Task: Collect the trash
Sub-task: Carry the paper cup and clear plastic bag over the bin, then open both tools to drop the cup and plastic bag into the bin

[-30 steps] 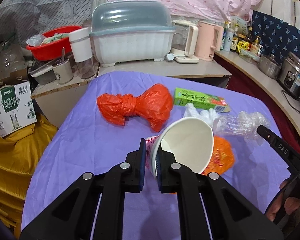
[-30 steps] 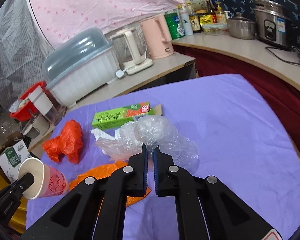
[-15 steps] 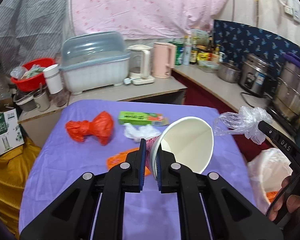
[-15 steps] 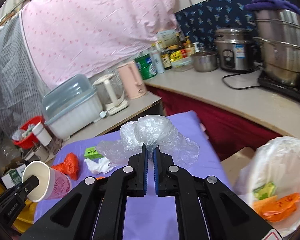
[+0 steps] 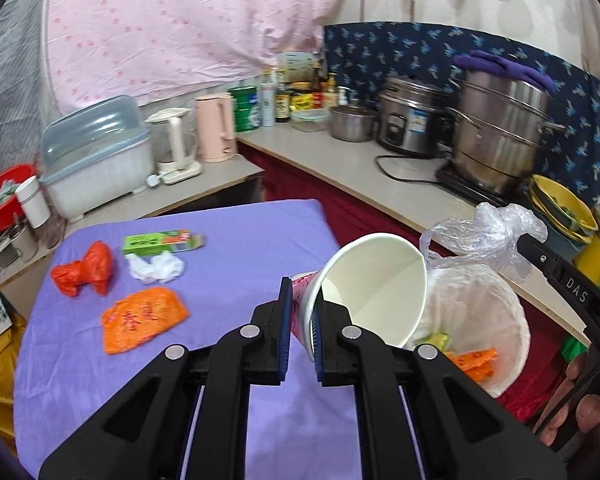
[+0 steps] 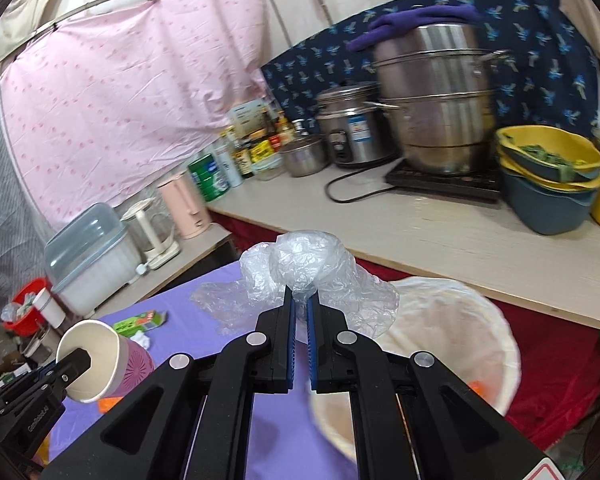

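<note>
My left gripper (image 5: 301,300) is shut on the rim of a pink paper cup (image 5: 374,286), held tilted just left of the white-lined trash bin (image 5: 500,320); the cup also shows in the right wrist view (image 6: 96,358). My right gripper (image 6: 301,303) is shut on a crumpled clear plastic bag (image 6: 304,272), held above the bin (image 6: 460,320); the bag also shows in the left wrist view (image 5: 488,232). On the purple table (image 5: 240,264) lie a red bag (image 5: 86,274), an orange wrapper (image 5: 142,316), a white tissue (image 5: 156,268) and a green box (image 5: 160,240).
A counter (image 6: 440,232) behind the bin holds a steel steamer pot (image 6: 436,104), a rice cooker (image 6: 348,126) and yellow and blue basins (image 6: 548,172). A dish rack (image 5: 96,156) and kettles (image 5: 216,128) stand on the side shelf behind the table.
Both grippers have swung right from the table toward the bin, still holding the cup and the plastic bag. The bin is now close below them.
</note>
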